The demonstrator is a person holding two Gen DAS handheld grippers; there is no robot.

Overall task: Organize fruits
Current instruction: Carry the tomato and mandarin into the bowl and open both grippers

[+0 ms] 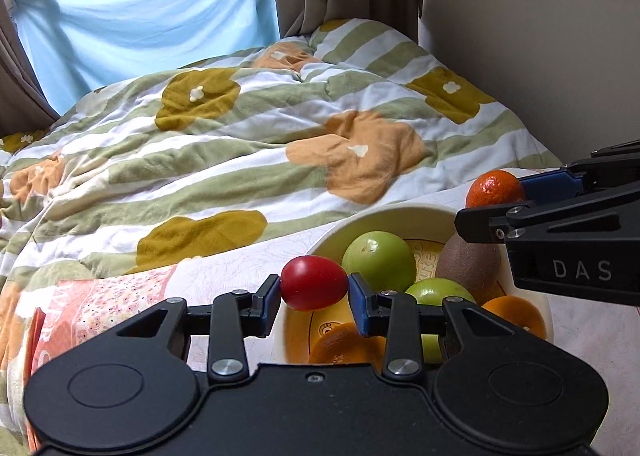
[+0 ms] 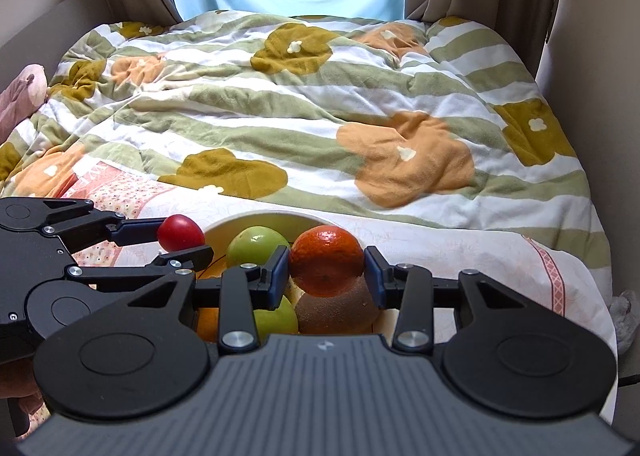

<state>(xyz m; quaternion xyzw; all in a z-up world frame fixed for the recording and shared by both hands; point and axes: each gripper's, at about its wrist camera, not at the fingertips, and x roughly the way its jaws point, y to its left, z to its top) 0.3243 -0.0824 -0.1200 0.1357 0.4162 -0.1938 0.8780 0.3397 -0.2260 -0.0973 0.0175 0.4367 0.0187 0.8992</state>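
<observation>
A cream bowl on the bed holds green apples, a brown kiwi and oranges. My left gripper is shut on a red tomato and holds it above the bowl's left rim. My right gripper is shut on a mandarin and holds it above the kiwi in the bowl. The tomato in the left gripper also shows in the right wrist view, and the mandarin in the left one.
A striped flowered quilt covers the bed behind the bowl. A pink and white patterned cloth lies under the bowl. Walls stand on both sides, with curtains and a light blue sheet at the back.
</observation>
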